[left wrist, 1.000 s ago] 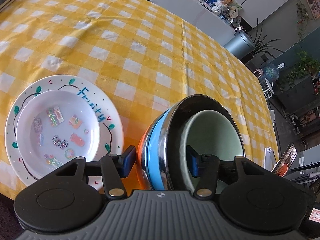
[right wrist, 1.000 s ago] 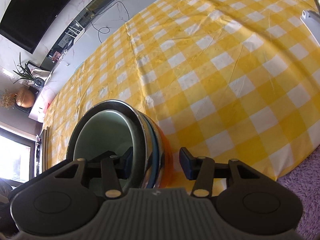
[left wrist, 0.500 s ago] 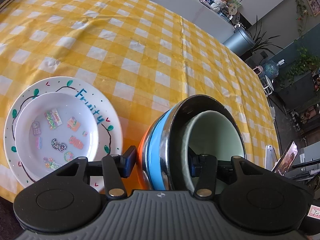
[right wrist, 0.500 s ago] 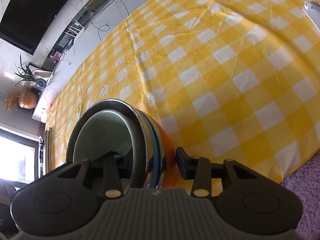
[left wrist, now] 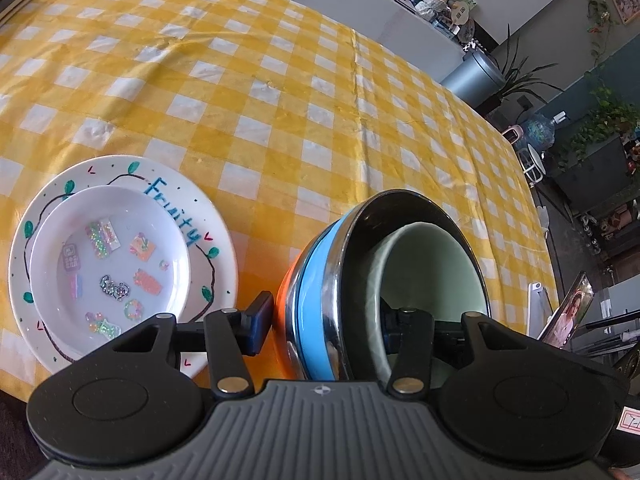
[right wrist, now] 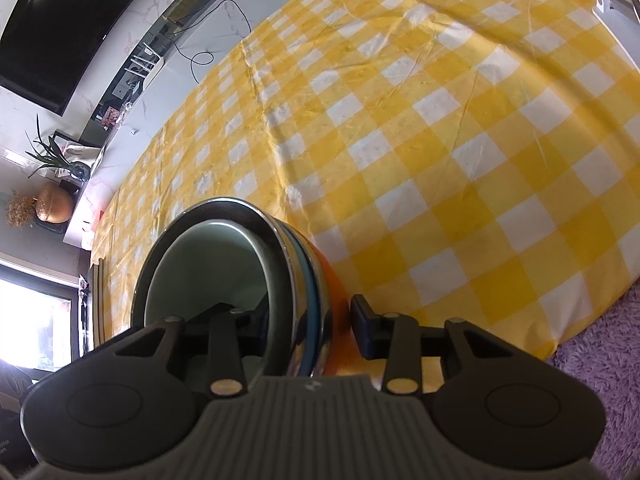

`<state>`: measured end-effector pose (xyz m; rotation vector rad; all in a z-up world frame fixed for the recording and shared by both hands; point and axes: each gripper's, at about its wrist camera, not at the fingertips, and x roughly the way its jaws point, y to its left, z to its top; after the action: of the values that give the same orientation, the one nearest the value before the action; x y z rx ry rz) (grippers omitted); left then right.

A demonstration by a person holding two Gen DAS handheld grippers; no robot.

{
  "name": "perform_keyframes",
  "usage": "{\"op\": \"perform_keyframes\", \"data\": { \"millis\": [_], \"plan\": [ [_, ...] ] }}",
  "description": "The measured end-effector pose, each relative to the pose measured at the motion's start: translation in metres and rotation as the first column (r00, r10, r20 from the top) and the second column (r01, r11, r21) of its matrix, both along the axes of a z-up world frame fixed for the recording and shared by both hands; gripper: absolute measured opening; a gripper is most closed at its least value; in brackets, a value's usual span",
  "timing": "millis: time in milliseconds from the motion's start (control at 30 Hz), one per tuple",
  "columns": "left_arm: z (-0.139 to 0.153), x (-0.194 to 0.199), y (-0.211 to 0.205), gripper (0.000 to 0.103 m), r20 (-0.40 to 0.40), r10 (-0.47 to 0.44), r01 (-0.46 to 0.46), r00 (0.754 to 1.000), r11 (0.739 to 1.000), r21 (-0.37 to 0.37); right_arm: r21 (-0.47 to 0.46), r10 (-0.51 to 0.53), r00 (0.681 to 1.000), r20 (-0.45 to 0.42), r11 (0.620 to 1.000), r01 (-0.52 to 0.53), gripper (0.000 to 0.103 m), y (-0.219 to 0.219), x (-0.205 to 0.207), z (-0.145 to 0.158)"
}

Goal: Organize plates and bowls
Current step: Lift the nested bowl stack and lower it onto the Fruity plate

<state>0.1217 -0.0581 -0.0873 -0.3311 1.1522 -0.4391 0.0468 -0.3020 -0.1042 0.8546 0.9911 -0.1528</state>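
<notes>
A nested bowl stack [left wrist: 316, 300] sits on the yellow checked table: orange outside, then blue, then steel, with a pale green bowl [left wrist: 432, 276] innermost. My left gripper [left wrist: 324, 324] straddles its near wall, one pad on the orange side and the other inside the green bowl, shut on it. From the other side, my right gripper [right wrist: 308, 320] straddles the same bowl stack [right wrist: 308, 280]. Its outer pad [right wrist: 362, 328] rests against the orange wall, and its inner finger is hidden in the green bowl. To the left lies a white "Fruity" plate [left wrist: 216, 232] with a smaller stickered plate [left wrist: 112, 264] on it.
The tablecloth [right wrist: 440, 160] stretches far ahead, and its near edge drops to a purple rug [right wrist: 600, 380]. A white device [right wrist: 612, 8] lies at the far right of the table. A propped phone [left wrist: 572, 312] stands off the table's right side.
The right gripper's outer pad has slid inward to the orange wall of the stack. The left gripper and the plates look unchanged.
</notes>
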Motion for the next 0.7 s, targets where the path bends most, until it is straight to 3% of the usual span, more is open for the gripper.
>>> {"op": "perform_keyframes", "data": {
  "millis": [333,700],
  "plan": [
    [0.025,-0.007,0.021,0.056,0.036,0.029,-0.028,0.999,0.999,-0.029,-0.034,0.027,0.999,0.044,0.999,-0.025,0.038,0.014,-0.002,0.026],
    [0.051,-0.01,0.082,0.056,0.064,0.148,-0.144,0.987,0.988,-0.054,-0.062,0.135,0.987,0.092,0.99,-0.13,0.037,0.066,0.014,0.058]
  ]
}}
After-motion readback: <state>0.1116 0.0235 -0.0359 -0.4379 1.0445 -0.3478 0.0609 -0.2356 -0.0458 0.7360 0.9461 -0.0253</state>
